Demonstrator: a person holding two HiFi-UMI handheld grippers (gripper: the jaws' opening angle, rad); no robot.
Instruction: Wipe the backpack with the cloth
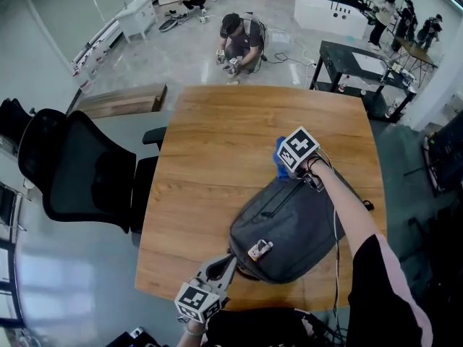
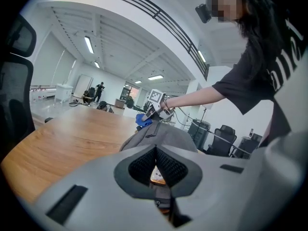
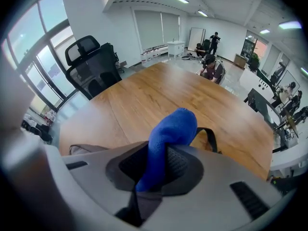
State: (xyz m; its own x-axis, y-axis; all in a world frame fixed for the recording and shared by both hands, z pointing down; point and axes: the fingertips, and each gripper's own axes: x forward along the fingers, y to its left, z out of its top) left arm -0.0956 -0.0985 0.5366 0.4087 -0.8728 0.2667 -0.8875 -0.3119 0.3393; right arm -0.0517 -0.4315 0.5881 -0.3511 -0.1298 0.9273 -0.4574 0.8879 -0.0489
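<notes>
Cloth (image 1: 278,160) clamped in right gripper (image 1: 286,170) at backpack's (image 1: 289,230) far end; long axis back toward left gripper (image 1: 228,261), pinching near edge.

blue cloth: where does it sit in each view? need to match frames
Head view: the blue cloth is right of centre, under the right gripper, at the backpack's far end.
Left gripper view: the cloth is small, near centre, beyond the backpack.
Right gripper view: the cloth is at lower centre, clamped between the jaws.
Shared landmark: the wooden table, seen in all three.
</notes>
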